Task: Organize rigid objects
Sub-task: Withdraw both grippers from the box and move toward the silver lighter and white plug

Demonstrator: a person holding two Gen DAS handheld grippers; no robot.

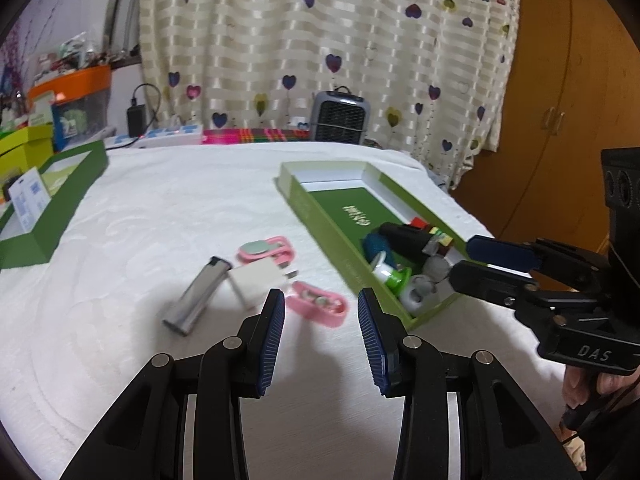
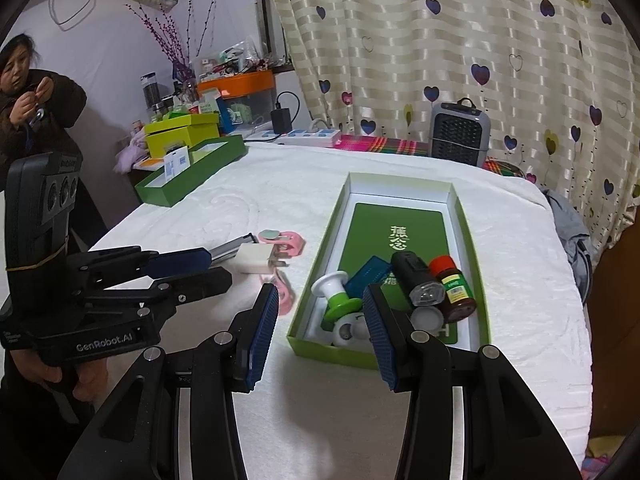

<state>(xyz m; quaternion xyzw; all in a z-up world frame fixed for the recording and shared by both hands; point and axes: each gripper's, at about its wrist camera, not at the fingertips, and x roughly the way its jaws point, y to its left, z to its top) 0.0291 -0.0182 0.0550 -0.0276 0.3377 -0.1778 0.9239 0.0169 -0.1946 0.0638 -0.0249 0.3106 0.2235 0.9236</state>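
White textured cloth covers the desk [image 1: 168, 208], and on it we find a green tray [image 2: 320, 240] lying well right of a loose cluster of small items.

From the left wrist view we record the left gripper [image 1: 321, 308] with its jaws apart and nothing between the pads, hovering just above the nearer pink clip [image 1: 320, 304]. Just beyond lie a white charger plug [image 1: 258, 280], a silver lighter [image 1: 198, 294] and a second pink clip [image 1: 266, 250]. This view alone shows the lighter at full length; in the right wrist view it is largely hidden behind the left gripper's fingers.

From the right wrist view we record the right gripper [image 2: 320, 300], jaws likewise apart and empty, poised over the near end of the tray. This view alone gives a clear reading of the tray's contents: a black flashlight [image 2: 418, 276], a red-capped brown bottle [image 2: 454, 286], a green-and-white spool [image 2: 336, 296], a blue ridged piece [image 2: 368, 276] and two white round objects [image 2: 350, 330]. In the left wrist view these items are crowded and blurred.

Only the right wrist view shows a person [image 2: 28, 96] standing at the far left. A second green box [image 2: 192, 172] sits at the desk's far left corner, and a small grey fan heater [image 2: 460, 136] stands before the heart-patterned curtain [image 2: 440, 40].
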